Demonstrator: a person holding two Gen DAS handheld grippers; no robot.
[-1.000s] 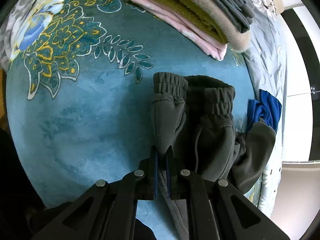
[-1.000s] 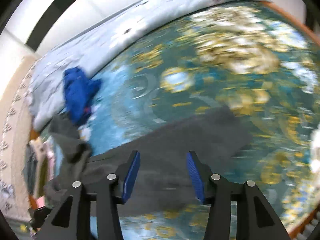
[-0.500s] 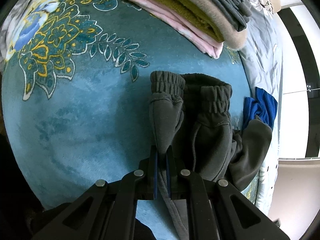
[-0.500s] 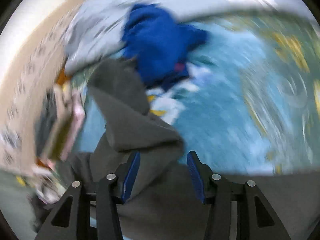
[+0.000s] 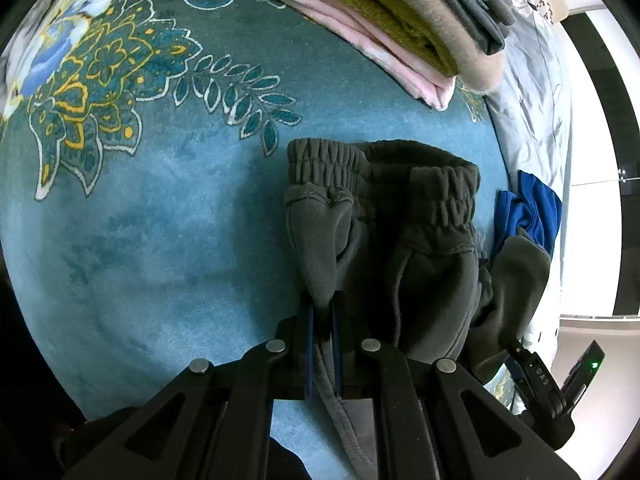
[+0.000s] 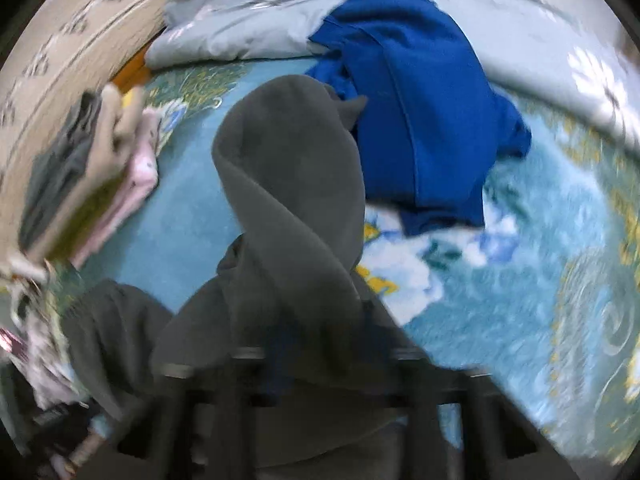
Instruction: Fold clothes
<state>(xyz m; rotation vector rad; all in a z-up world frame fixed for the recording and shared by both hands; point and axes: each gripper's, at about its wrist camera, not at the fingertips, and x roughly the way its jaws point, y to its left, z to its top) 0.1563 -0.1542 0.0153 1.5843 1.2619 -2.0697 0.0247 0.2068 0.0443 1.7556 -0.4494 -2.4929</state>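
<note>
Grey sweatpants (image 5: 404, 240) bunched on teal blanket (image 5: 160, 240), beside blue garment (image 6: 416, 112); left gripper (image 5: 322, 320) clamped on cuff; right gripper (image 6: 320, 356), earlier wide over flat leg, now closing around grey fabric

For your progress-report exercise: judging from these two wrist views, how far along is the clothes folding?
Done: a folded stack sits at the blanket's far edge. In hand: the dark grey trousers; the left tongs are shut on a fold near the waistband, while the right tongs are closing with grey fabric between them, though blur hides the contact. Left: finishing these, then the crumpled blue garment.
</note>
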